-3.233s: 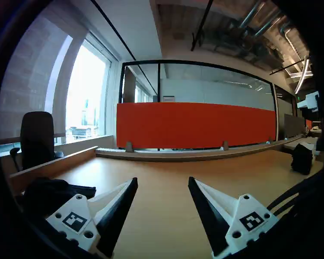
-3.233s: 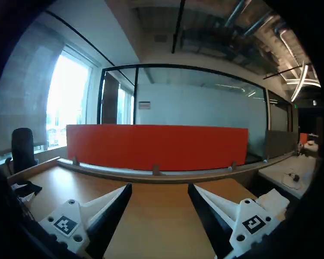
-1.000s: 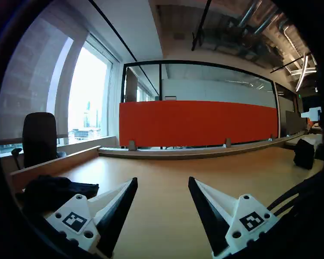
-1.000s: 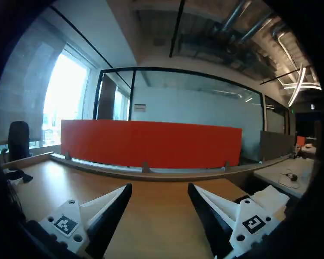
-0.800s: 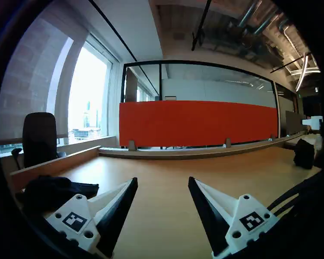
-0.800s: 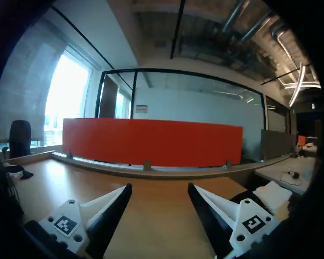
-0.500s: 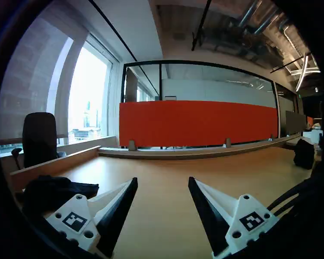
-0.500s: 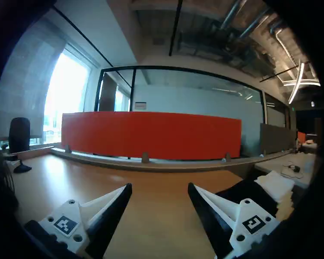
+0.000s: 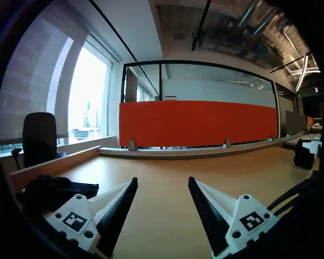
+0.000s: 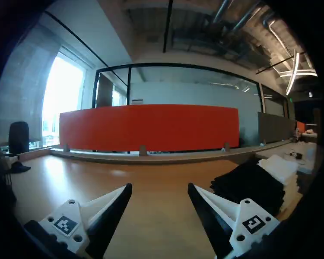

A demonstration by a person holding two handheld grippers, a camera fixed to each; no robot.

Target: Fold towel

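Observation:
A stack of folded towels, black ones (image 10: 252,185) with white ones (image 10: 279,167) behind, sits on the wooden table at the right of the right gripper view. My right gripper (image 10: 160,191) hovers open just left of that stack, nothing between its fingers. In the left gripper view, my left gripper (image 9: 162,183) is open low over the bare tabletop. A crumpled black cloth (image 9: 54,192) lies at the table's left edge beside its left finger. A dark pile (image 9: 303,154) stands far off at the right.
An orange divider panel (image 9: 198,123) runs along the far edge of the wooden table (image 9: 170,172). A black office chair (image 9: 38,138) stands by the window at left. Another desk with cables (image 10: 293,155) lies to the right.
The right gripper has dropped lower and swung right; the towel stack now looms larger beside its right finger. The left gripper has stayed still.

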